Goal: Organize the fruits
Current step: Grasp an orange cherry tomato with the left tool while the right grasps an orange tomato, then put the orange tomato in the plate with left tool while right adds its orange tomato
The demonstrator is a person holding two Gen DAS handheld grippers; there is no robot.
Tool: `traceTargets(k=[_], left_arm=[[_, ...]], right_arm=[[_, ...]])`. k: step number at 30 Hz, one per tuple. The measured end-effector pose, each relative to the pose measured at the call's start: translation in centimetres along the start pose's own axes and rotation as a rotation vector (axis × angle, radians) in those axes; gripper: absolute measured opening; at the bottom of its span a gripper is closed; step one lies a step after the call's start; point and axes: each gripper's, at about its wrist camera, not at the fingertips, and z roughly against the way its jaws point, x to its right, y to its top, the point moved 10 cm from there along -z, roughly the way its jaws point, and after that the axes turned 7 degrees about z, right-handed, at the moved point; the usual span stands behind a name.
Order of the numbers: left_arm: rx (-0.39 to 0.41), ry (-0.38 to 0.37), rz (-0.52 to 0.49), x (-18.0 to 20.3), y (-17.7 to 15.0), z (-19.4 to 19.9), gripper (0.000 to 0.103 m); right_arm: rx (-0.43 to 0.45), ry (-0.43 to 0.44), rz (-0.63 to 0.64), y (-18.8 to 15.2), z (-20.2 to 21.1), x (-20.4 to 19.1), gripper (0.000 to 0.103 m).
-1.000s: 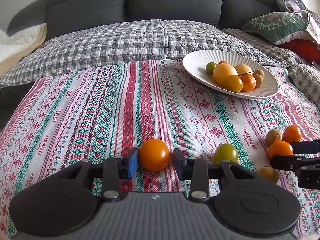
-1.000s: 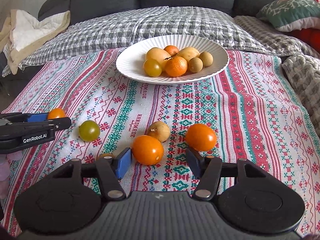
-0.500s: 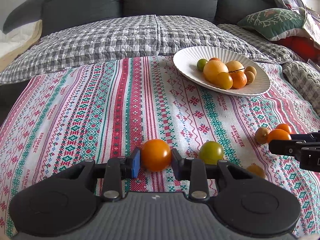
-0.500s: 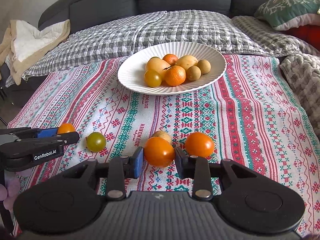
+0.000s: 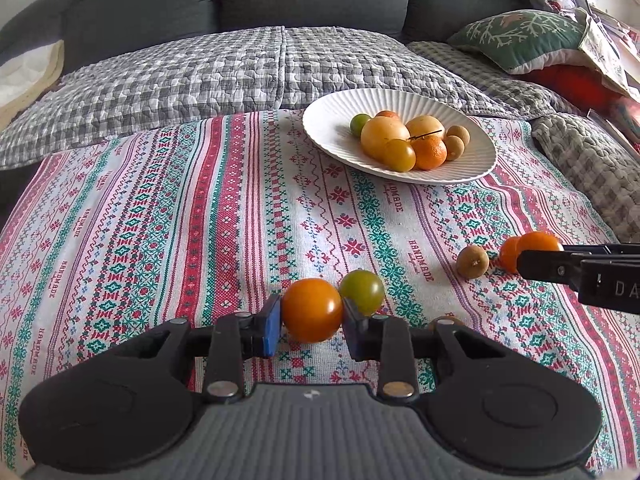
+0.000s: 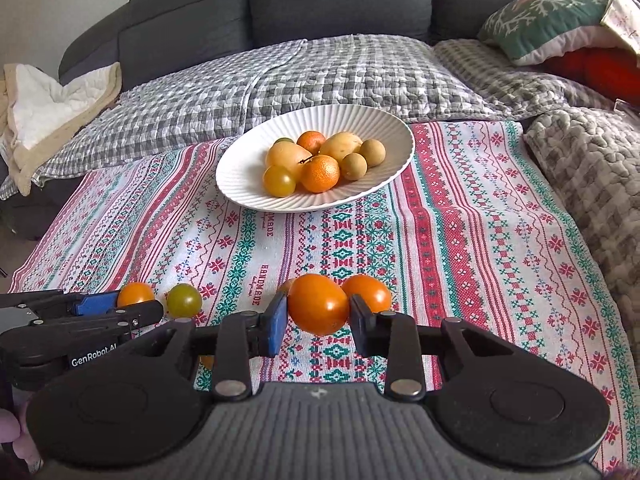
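Left wrist view: left claw (image 5: pixel 312 322) pinches an orange tomato (image 5: pixel 312 310), just clear of the patterned cloth (image 5: pixel 224 216); green tomato (image 5: pixel 362 292) sits just behind it. Farther right, a small brown fruit (image 5: pixel 473 262) lies loose on the cloth.

Right wrist view: right claw (image 6: pixel 319 326), jaws just closed, clamps a second orange tomato (image 6: pixel 319 304); another orange tomato (image 6: pixel 370 292) touches it behind. White plate (image 6: pixel 240 164), already piled with fruit, stands well apart ahead.

Risk: smooth round skins could slip from the pads in transit; dropped onto the pile, either could roll off the plate.
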Motion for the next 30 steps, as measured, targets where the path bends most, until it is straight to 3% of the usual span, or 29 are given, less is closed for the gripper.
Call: traceTargets(k=[20, 30], left_arm=[[0.033, -0.096, -0.038, 3.7, 0.6, 1.4, 0.02], [0.058, -0.116, -0.075, 4.3, 2.4, 0.8, 0.02]], right_arm=[[0.044, 0.027, 0.119, 0.5, 1.3, 1.8, 0.03], [0.1, 0.036, 0.107, 2.4, 1.4, 2.7, 0.03]])
